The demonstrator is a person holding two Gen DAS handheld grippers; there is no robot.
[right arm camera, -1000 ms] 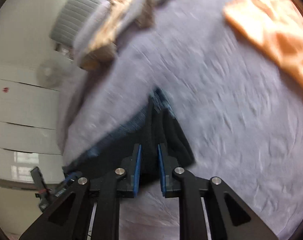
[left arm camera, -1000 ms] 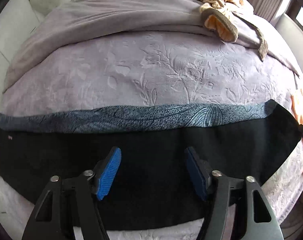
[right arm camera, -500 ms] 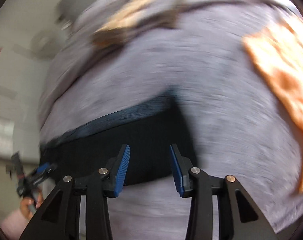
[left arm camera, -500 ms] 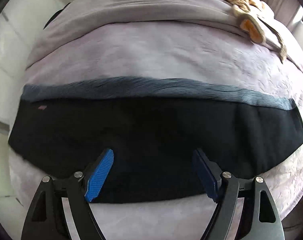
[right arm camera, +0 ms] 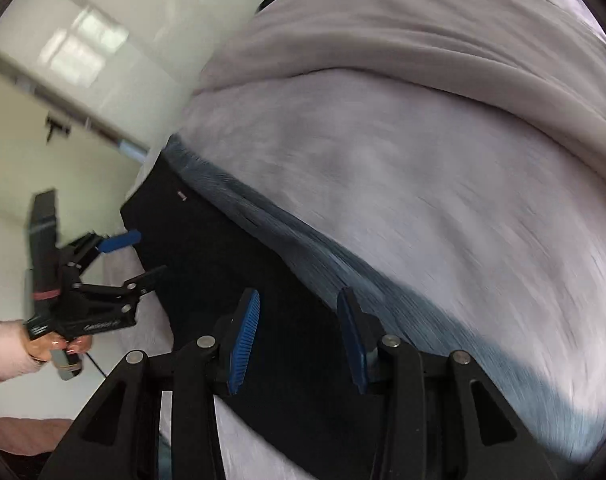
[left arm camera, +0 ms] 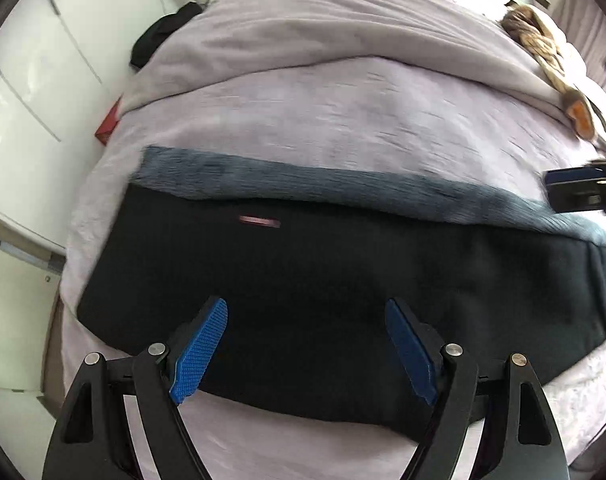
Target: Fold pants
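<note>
Two grippers are at work over one bed. Farthest left in the right wrist view, the left gripper (right arm camera: 137, 258) is held by one hand (right arm camera: 59, 346) in a pale sleeve (right arm camera: 1, 350); its two blue-padded fingers stand wide apart with nothing between them, beside the left end of the pants. In its own view the left gripper (left arm camera: 305, 346) hangs over the dark cloth, both pads clear of it.

One pair of pants (left arm camera: 343, 292) lies flat across the near part of the bed, folded lengthwise into a long black band, with a strip of blue-grey fabric showing along its far edge and one small reddish label (left arm camera: 260, 221) near the left end. In the right wrist view the same pants (right arm camera: 239, 264) run slantwise from upper left to lower right.

Further right, the right gripper (right arm camera: 299, 338) points down at the pants, its two fingers parted and empty. Its tip also shows at the right edge of the left wrist view (left arm camera: 579, 190), above the right end of the pants.

Beneath lies one lilac bedspread (left arm camera: 343, 120), with one grey blanket (left arm camera: 323, 28) bunched beyond it and one tan garment (left arm camera: 543, 44) at the far right. One red thing (left arm camera: 109, 126) sits at the bed's left edge; one dark item (left arm camera: 159, 36) lies at the far left corner.
</note>
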